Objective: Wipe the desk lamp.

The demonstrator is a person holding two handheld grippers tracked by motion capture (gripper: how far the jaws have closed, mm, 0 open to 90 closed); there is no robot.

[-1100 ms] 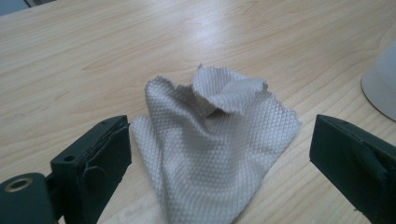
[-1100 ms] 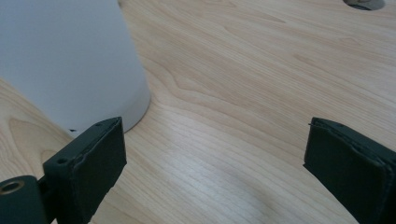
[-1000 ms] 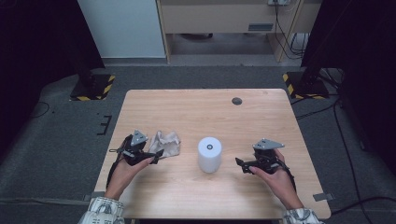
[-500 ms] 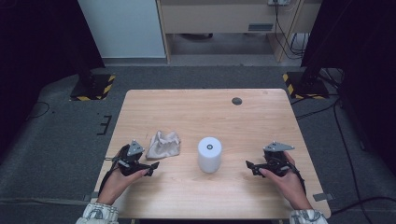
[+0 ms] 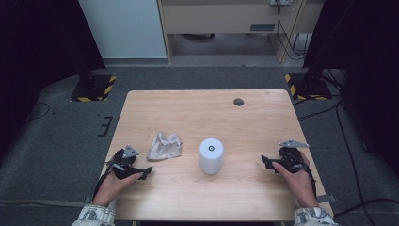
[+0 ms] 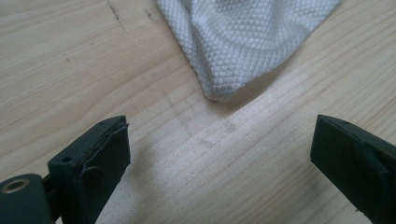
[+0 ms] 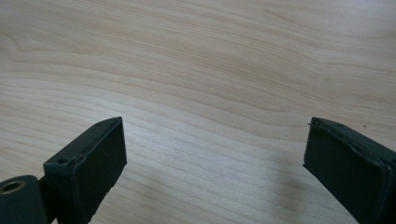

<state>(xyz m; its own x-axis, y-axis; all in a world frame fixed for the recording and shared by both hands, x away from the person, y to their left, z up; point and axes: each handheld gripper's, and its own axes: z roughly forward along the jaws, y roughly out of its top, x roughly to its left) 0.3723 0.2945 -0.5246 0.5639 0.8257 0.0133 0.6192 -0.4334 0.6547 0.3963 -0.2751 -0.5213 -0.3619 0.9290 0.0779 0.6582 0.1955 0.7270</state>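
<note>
Cloth (image 5: 164, 146): crumpled, white, lying on the wooden surface (image 5: 207, 113) left of centre; in the left gripper view its waffle weave hangs into the top, one corner pointing toward the gap between the jaws.
Cylinder (image 5: 211, 156): white, upright, mid-surface — just right of the cloth, apart from it.
Left tool (image 5: 143, 173): held low at the near left edge, jaws wide apart, nothing between them.
Right tool (image 5: 266, 161): near the right edge, jaws spread — bare wood beneath.
Disc (image 5: 238, 101): small, dark, far side.
</note>
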